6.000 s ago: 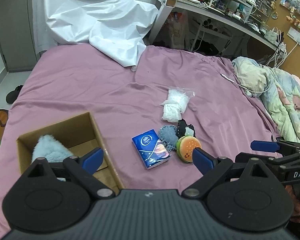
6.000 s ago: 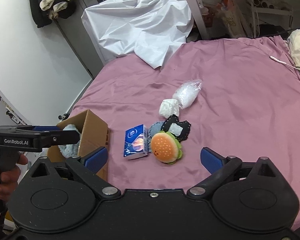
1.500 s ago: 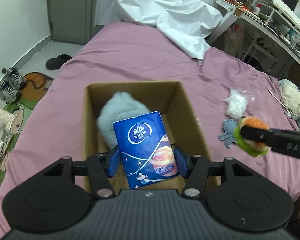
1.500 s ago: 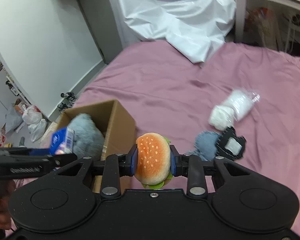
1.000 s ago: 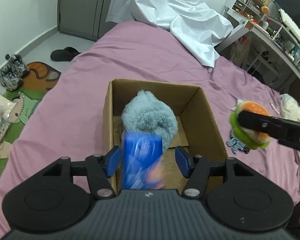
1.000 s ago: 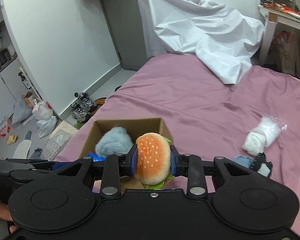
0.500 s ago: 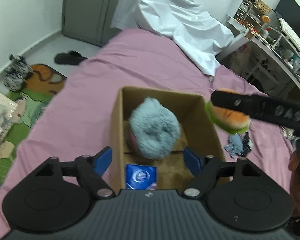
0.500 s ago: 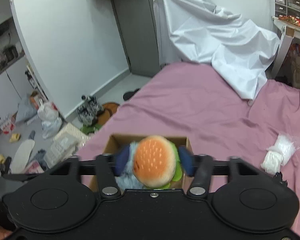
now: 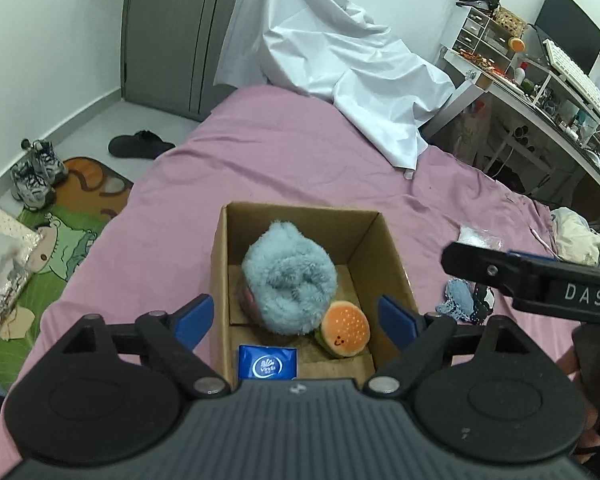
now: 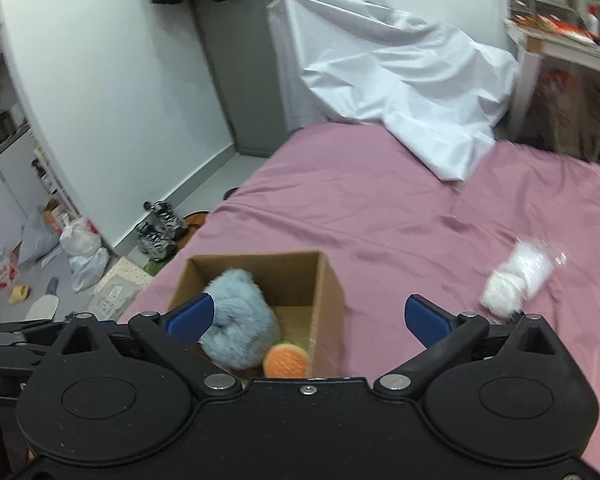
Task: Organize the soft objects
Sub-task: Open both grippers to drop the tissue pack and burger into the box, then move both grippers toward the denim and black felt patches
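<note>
The cardboard box sits on the pink bed with the burger plush, a fluffy blue toy and a blue tissue pack inside it. Above it the left gripper tilts downward, jaws opening and holding nothing – the right gripper likewise, jaws opening wide and bare. A white packet lies apart on the bed; a white sheet drapes at its far end, beside a cluttered desk

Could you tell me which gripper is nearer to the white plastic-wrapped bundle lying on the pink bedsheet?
Right. The right gripper reaches out beside the cardboard box, close to the bundle; the left gripper sits over the box, farther away.
</note>
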